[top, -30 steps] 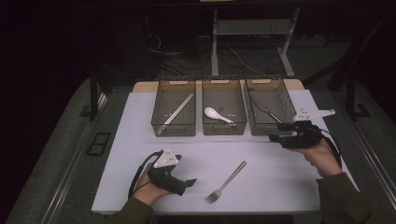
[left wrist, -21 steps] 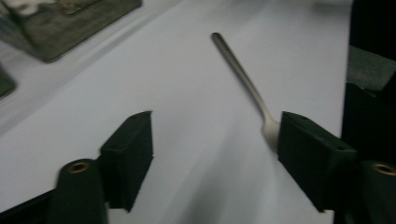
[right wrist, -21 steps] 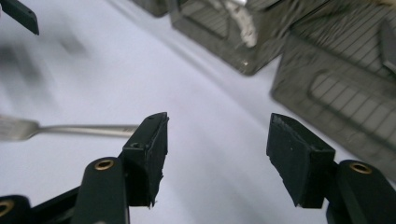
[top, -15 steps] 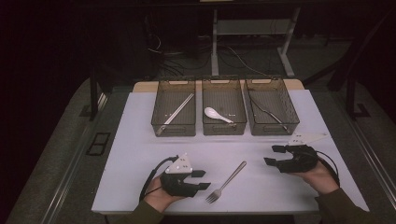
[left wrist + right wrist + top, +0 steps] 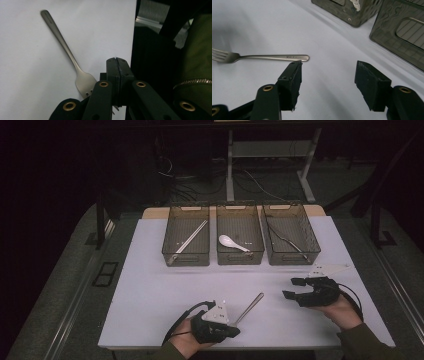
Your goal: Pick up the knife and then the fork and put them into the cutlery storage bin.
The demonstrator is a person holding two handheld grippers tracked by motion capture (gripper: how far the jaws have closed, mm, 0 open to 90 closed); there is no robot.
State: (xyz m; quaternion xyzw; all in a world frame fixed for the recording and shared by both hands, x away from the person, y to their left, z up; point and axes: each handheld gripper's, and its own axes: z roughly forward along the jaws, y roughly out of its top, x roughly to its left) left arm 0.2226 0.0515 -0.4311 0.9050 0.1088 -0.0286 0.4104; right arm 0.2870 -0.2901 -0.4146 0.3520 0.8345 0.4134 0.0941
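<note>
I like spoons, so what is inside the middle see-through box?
Inside the middle smoky clear plastic box lies one white ceramic soup spoon, alone on the floor. The dark front wall blurs the strip behind it, so anything tiny there stays hidden.

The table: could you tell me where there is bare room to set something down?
The white table is bare on its left half, between the three bins and the near edge, and in the strip between the bins and the grippers. It is crowded at the near middle, around the fork, left gripper and right gripper.
</note>
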